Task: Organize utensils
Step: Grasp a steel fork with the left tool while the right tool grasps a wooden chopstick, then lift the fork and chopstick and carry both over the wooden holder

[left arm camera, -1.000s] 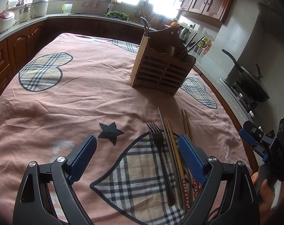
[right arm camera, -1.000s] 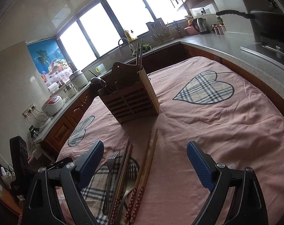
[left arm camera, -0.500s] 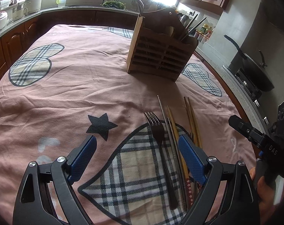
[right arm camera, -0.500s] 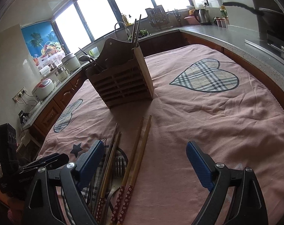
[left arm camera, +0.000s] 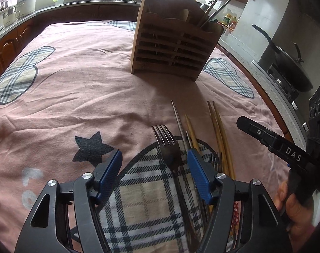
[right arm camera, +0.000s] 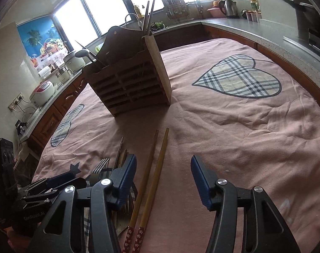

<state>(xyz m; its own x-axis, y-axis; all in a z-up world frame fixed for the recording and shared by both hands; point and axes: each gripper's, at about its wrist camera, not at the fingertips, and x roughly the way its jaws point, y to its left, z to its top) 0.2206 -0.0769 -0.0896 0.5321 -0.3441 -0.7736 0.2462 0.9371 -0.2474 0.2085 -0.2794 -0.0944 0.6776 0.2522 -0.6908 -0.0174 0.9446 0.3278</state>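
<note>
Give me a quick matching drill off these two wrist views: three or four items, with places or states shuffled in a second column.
1. fork
2. wooden chopstick pair
3. wooden utensil holder
4. wok

A. stands upright on the pink cloth
B. sits on the stove
C. lies between the closing left gripper pads
D. lies between the closing right gripper pads

Pairs: 1-C, 2-D, 3-A, 4-B
</note>
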